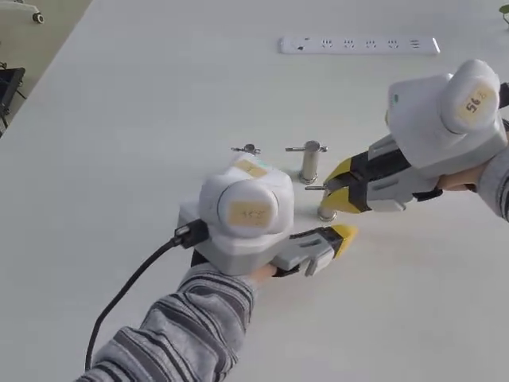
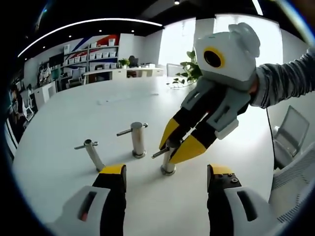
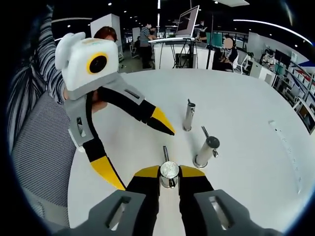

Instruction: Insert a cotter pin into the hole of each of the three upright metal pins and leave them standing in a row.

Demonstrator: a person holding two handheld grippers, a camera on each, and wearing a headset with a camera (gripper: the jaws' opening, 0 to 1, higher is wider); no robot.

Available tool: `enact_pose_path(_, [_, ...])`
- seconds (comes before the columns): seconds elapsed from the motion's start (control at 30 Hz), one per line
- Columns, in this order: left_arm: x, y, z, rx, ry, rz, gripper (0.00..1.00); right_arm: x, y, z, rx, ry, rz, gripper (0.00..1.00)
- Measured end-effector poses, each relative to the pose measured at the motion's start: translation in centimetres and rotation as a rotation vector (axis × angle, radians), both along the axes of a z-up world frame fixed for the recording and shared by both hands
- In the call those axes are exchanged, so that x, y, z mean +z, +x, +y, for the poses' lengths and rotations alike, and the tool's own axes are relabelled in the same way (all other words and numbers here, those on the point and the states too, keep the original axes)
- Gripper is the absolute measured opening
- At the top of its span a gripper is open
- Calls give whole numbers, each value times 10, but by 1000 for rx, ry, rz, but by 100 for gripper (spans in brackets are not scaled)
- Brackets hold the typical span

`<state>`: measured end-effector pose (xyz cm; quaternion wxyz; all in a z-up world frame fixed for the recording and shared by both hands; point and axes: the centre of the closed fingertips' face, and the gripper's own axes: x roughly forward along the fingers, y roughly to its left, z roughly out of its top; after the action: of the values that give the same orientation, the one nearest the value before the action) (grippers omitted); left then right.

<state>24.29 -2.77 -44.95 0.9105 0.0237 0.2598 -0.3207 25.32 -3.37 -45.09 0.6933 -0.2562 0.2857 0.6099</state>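
The nearest metal pin (image 1: 327, 212) stands upright on the white table (image 1: 159, 95), right between your two grippers. Your right gripper (image 1: 330, 191) has its yellow-tipped jaws closed on the top of that pin, one jaw on each side of its head, as your right gripper view shows plainly (image 3: 169, 173). A cotter pin (image 1: 314, 189) sticks out sideways from the pin's head, pointing away from the jaws; in your left gripper view it shows as a thin rod (image 2: 160, 153) just beside the right gripper's tips.

Just beyond stands the middle metal pin (image 1: 309, 163), upright, with its own cotter pin (image 1: 297, 149) through the top. The far metal pin (image 1: 249, 149) also carries a cross-piece at its head, though its lower part is hidden behind your left gripper in the head view. In your left gripper view the three stand in a loose line (image 2: 93, 155), (image 2: 138, 140), (image 2: 168, 164).

Your left gripper (image 2: 166, 169) is held low and near the nearest pin, jaws spread wide and holding nothing; the pin sits ahead of the gap without touching either jaw. A black cable (image 1: 127, 290) trails from it past your striped sleeve (image 1: 183, 334). A white power strip (image 1: 359, 45) lies well apart at the table's far side.
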Motion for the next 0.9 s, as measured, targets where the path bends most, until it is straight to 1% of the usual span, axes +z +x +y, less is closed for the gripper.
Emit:
enact_pose_path(0.13, [5, -3, 9, 3, 0, -9, 69, 2, 4, -4, -1, -1, -11, 8])
enact_pose_path(0.2, [8, -4, 16, 5, 8, -22, 70, 4, 7, -7, -9, 3, -12, 8])
enact_pose_path(0.27, [10, -5, 23, 12, 9, -28, 73, 6, 10, -10, -14, 3, -14, 8])
enact_pose_path(0.3, [11, -4, 27, 26, 10, -30, 74, 6, 12, -13, -17, -1, -18, 8])
enact_pose_path(0.37, [13, -5, 32, 37, 7, -31, 76, 6, 16, -17, -20, -8, -22, 8])
enact_pose_path(0.5, [18, -10, 40, 46, -3, -42, 78, 7, 22, -23, -27, -14, -26, 8])
enact_pose_path(0.57, [20, -12, 43, 42, 6, -53, 80, 8, 26, -26, -31, -16, -28, 8])
enact_pose_path(0.6, [21, -13, 46, 40, 19, -62, 80, 9, 28, -28, -36, -16, -25, 8])
enact_pose_path(0.67, [22, -13, 49, 42, 28, -69, 83, 9, 30, -30, -37, -16, -25, 8])
enact_pose_path(0.7, [23, -13, 52, 44, 28, -70, 83, 9, 33, -33, -40, -21, -28, 8])
enact_pose_path(0.77, [25, -12, 55, 53, 10, -68, 83, 9, 36, -35, -46, -24, -30, 8])
enact_pose_path(0.83, [28, -11, 58, 55, 7, -72, 85, 9, 39, -37, -50, -26, -32, 8])
enact_pose_path(0.9, [30, -10, 60, 58, 3, -79, 86, 8, 47, -41, -50, -28, -31, 8])
